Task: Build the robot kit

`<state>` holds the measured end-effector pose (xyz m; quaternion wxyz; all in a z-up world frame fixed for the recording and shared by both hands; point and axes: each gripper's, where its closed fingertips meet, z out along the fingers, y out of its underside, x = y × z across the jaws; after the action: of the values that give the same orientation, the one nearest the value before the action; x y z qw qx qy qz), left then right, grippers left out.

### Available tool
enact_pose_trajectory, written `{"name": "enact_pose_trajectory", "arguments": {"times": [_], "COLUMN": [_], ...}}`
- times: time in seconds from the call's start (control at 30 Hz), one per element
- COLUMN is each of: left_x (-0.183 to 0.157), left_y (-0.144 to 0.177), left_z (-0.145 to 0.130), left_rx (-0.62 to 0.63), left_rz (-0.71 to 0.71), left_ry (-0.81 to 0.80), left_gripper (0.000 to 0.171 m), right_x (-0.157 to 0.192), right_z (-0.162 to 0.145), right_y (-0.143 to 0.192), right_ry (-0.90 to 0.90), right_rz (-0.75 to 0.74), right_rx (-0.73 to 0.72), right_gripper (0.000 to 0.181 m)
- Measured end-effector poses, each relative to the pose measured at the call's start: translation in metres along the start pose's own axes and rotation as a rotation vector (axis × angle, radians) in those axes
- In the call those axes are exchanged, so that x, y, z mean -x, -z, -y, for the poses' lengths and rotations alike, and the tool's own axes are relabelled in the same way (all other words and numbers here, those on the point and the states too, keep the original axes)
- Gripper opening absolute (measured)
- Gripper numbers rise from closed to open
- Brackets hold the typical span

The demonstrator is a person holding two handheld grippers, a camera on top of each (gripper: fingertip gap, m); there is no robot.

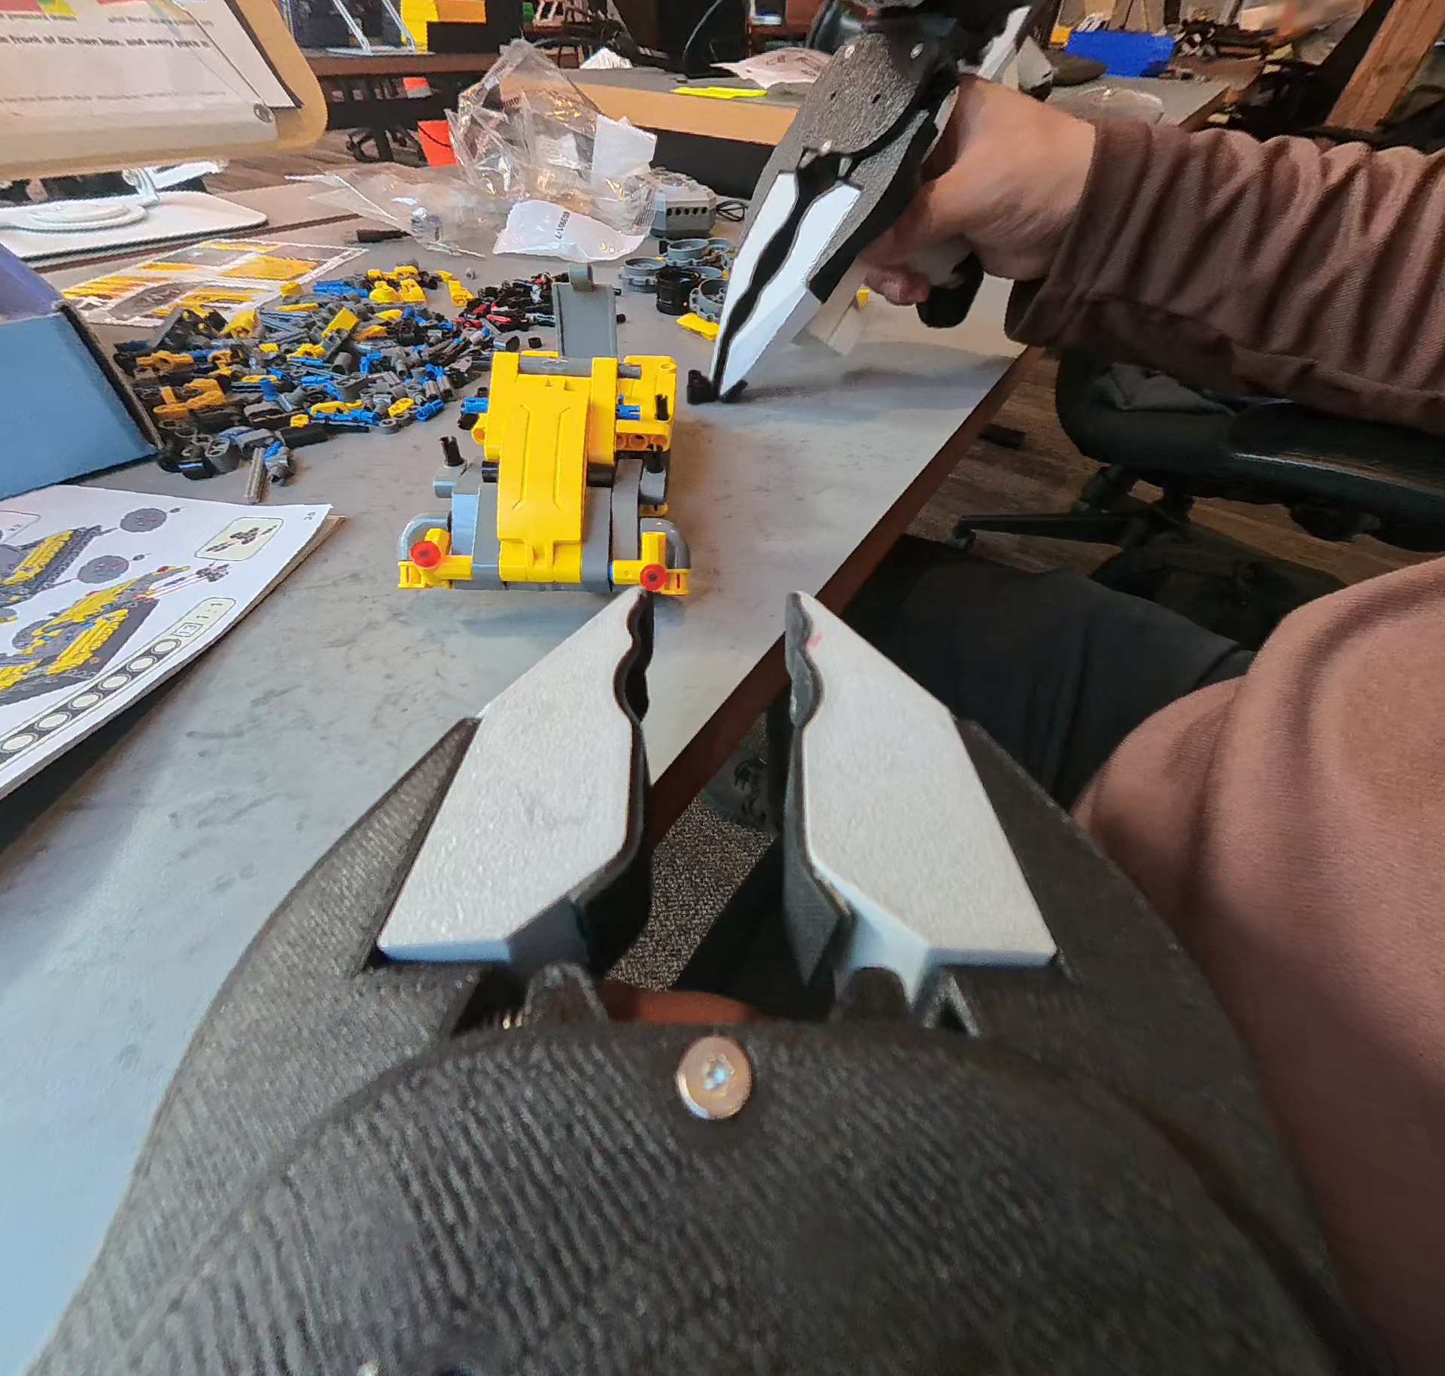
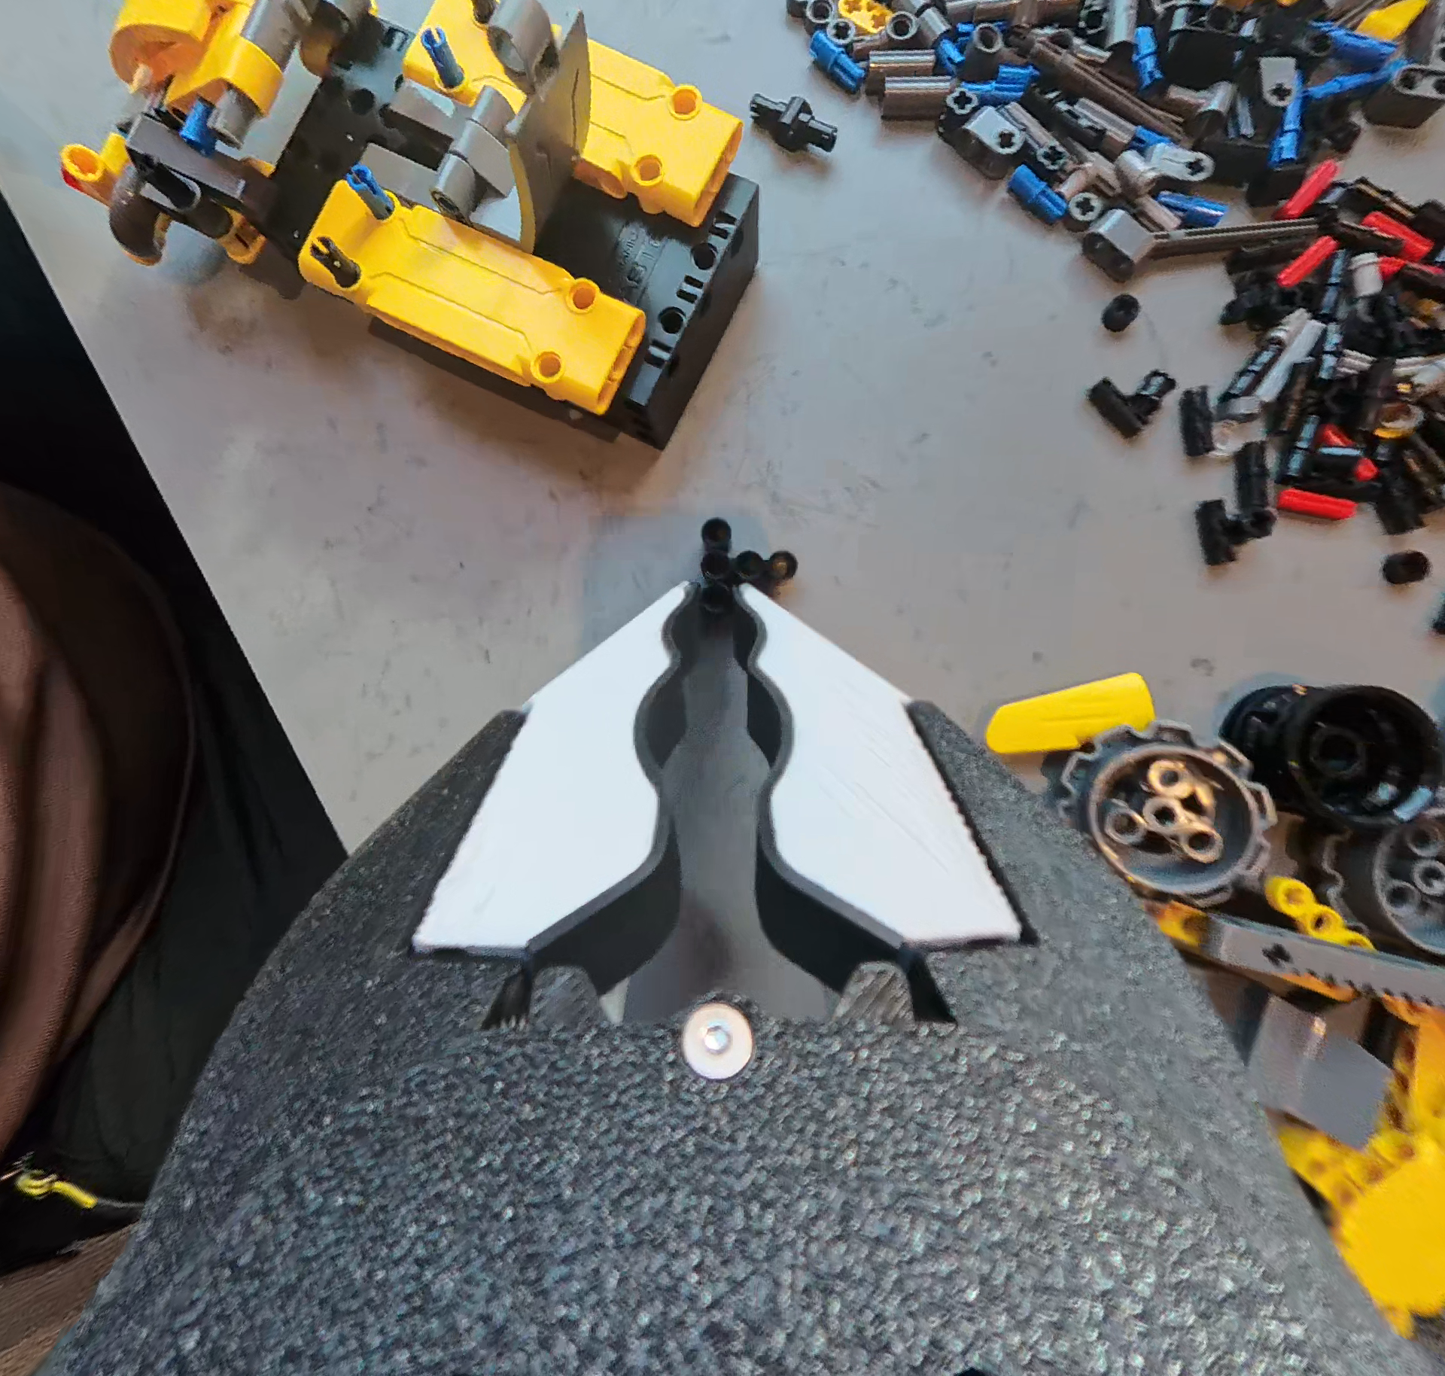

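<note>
Grey, mottled desk point(image 1: 782, 478) carries everything. On it stands a yellow and grey brick-built vehicle point(image 1: 547, 470), near the edge. Beyond it spreads a heap of loose black, blue, yellow and red pieces point(image 1: 313, 376), with an open instruction booklet point(image 1: 117, 603) to the side and black toothed wheels point(image 2: 1165, 814) by the right tool. The left tool point(image 1: 715, 611) hovers just short of the vehicle's rear, its fingers spread apart and holding nothing. The right tool point(image 2: 715, 595) points down at the desk, its tips nearly closed, pinching a small black connector piece point(image 2: 739, 564) resting on the surface.
</note>
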<state>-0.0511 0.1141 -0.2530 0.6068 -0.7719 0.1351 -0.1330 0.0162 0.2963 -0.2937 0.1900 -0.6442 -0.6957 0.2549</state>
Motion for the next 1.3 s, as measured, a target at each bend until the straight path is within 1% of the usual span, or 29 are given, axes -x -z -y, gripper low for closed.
{"name": "enact_pose_trajectory", "arguments": {"times": [0.07,0.23,0.43,0.53,0.67,0.77,0.8,0.87,0.93,1.0,1.1,1.23,1.3], "left_x": [0.001,0.002,0.002,0.003,0.003,0.002,0.002,0.003,0.003,0.003,0.003,0.008,0.013], "left_y": [0.001,0.005,0.006,0.006,0.006,0.006,0.006,0.005,0.003,0.002,0.002,0.001,0.002], "left_z": [-0.001,0.001,0.002,0.002,0.002,0.002,0.001,0.001,0.001,0.001,0.001,0.000,0.001], "left_rx": [0.000,-0.014,-0.018,-0.020,-0.017,-0.017,-0.017,-0.016,-0.011,-0.007,-0.007,0.001,-0.007], "left_rz": [-0.002,-0.010,-0.021,-0.017,-0.017,-0.014,-0.013,-0.010,-0.010,-0.006,0.002,0.020,0.036], "left_ry": [0.012,0.045,0.072,0.072,0.076,0.067,0.065,0.064,0.064,0.056,0.039,0.053,0.075], "left_gripper": [0.031,0.031,0.031,0.031,0.031,0.031,0.031,0.031,0.031,0.031,0.031,0.031,0.032], "right_x": [0.011,0.030,0.010,0.007,0.005,-0.002,-0.006,-0.011,-0.015,-0.024,-0.037,-0.043,-0.048], "right_z": [0.004,0.005,0.003,0.003,0.010,0.017,0.019,0.023,0.025,0.021,0.015,0.010,0.007], "right_y": [-0.004,-0.006,-0.003,0.000,0.007,0.014,0.017,0.027,0.037,0.042,0.048,0.050,0.052], "right_ry": [0.013,0.062,0.025,0.026,-0.011,-0.082,-0.114,-0.164,-0.184,-0.175,-0.165,-0.185,-0.187], "right_rz": [0.034,0.065,-0.003,-0.020,-0.022,-0.043,-0.053,-0.050,-0.056,-0.107,-0.191,-0.214,-0.239], "right_rx": [-0.001,0.019,0.032,0.023,-0.048,-0.133,-0.168,-0.245,-0.294,-0.277,-0.246,-0.248,-0.247], "right_gripper": [0.004,0.004,0.009,0.009,0.012,0.017,0.021,0.040,0.043,0.045,0.039,0.038,0.030]}}
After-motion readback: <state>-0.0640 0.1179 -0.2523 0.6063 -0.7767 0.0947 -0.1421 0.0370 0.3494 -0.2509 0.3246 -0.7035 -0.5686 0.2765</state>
